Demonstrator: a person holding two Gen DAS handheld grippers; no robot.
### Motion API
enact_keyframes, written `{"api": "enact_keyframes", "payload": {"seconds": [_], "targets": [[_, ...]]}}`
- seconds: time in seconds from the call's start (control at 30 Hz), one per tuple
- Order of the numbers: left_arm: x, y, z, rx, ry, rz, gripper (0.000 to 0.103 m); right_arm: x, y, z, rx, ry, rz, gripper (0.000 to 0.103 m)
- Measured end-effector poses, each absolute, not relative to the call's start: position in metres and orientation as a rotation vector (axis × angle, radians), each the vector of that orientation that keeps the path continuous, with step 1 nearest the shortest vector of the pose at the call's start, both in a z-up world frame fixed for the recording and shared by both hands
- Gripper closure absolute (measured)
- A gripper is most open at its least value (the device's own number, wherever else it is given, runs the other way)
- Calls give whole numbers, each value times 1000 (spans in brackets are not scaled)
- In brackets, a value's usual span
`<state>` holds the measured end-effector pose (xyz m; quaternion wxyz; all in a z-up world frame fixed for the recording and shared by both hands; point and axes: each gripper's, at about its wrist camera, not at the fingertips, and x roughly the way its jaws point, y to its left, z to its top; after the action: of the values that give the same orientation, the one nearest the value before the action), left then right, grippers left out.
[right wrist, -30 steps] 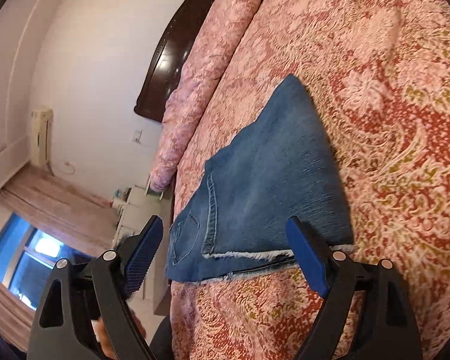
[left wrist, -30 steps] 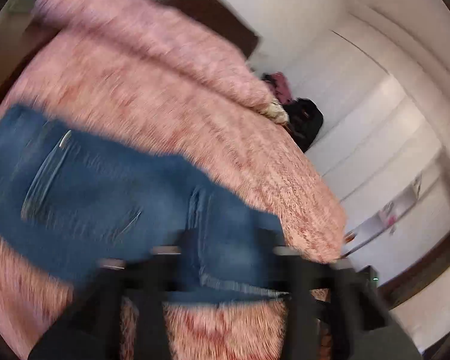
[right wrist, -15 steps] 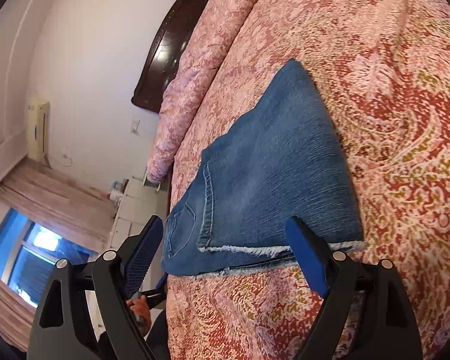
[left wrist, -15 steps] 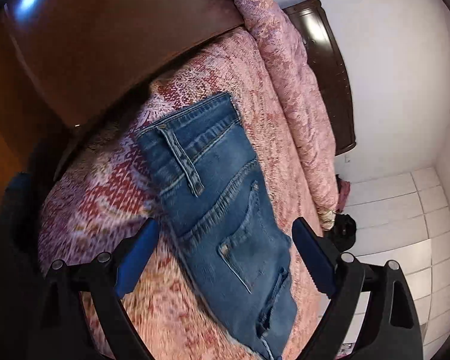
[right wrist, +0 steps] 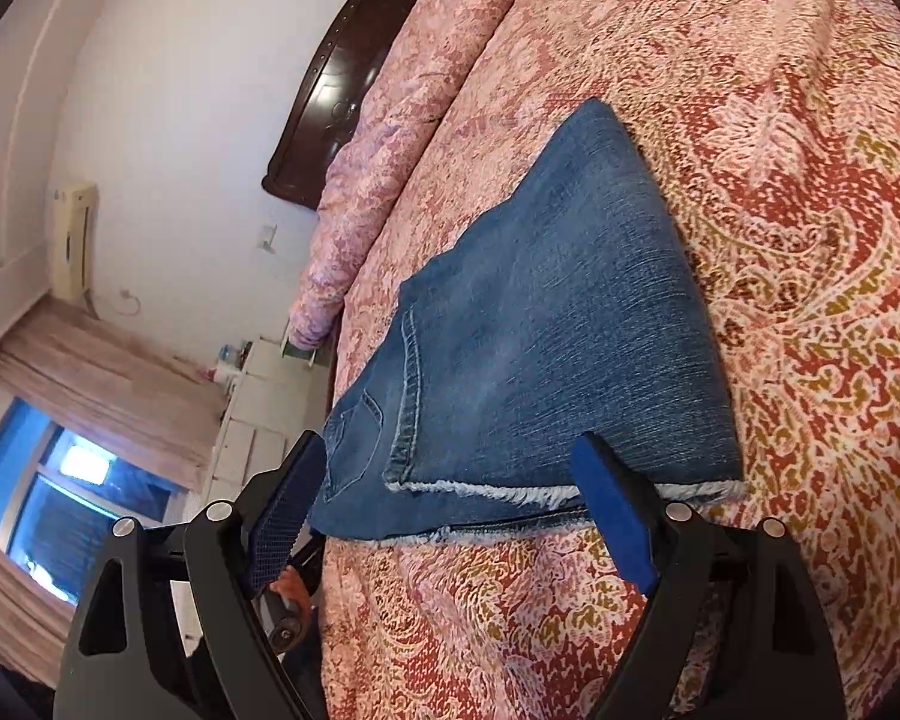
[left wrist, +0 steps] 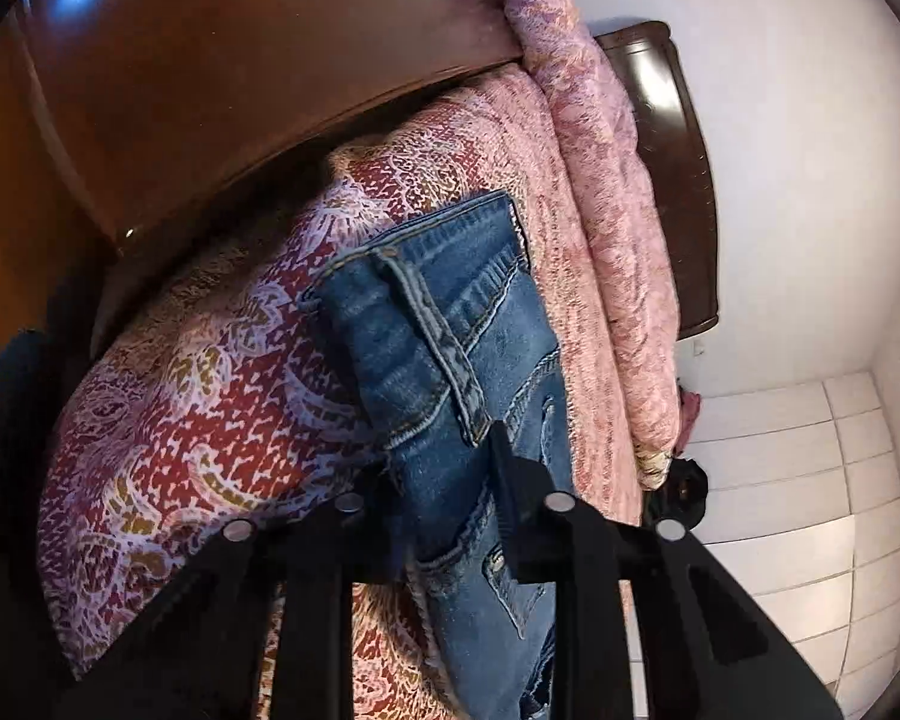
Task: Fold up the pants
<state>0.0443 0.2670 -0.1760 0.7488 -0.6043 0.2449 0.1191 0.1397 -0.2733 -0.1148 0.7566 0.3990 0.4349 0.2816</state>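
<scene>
The left tongs (left wrist: 444,468), spread a moment ago, are closing and now pinch the jeans (left wrist: 450,360) at frame centre. The right tongs (right wrist: 450,504) stay spread by the frayed hem (right wrist: 510,489); a fold lift looks ready.

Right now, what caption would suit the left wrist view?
Left gripper closing on the waistband end of folded jeans lying on a patterned bedspread.

a home bedroom: a bed (right wrist: 780,192) under a pink and red paisley bedspread, a dark wooden headboard (right wrist: 330,90) against a plain white wall, a curtained window (right wrist: 60,480), a wall air conditioner (right wrist: 72,234), a small white nightstand (right wrist: 258,396) and white wardrobe doors (left wrist: 810,516).
</scene>
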Motion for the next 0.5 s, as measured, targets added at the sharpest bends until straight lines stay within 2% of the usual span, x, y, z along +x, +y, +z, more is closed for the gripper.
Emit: {"api": "enact_keyframes", "payload": {"seconds": [0.07,0.23,0.5], "targets": [[47,266,-172,-1299,534,252,90,141,-273,-116,875,949,616,20],[62,256,-137,-1204,495,209,91,140,-277,-118,885,944,619,20],[106,172,-32,-690,490,18,91,137,-292,-117,920,903,625,20]]}}
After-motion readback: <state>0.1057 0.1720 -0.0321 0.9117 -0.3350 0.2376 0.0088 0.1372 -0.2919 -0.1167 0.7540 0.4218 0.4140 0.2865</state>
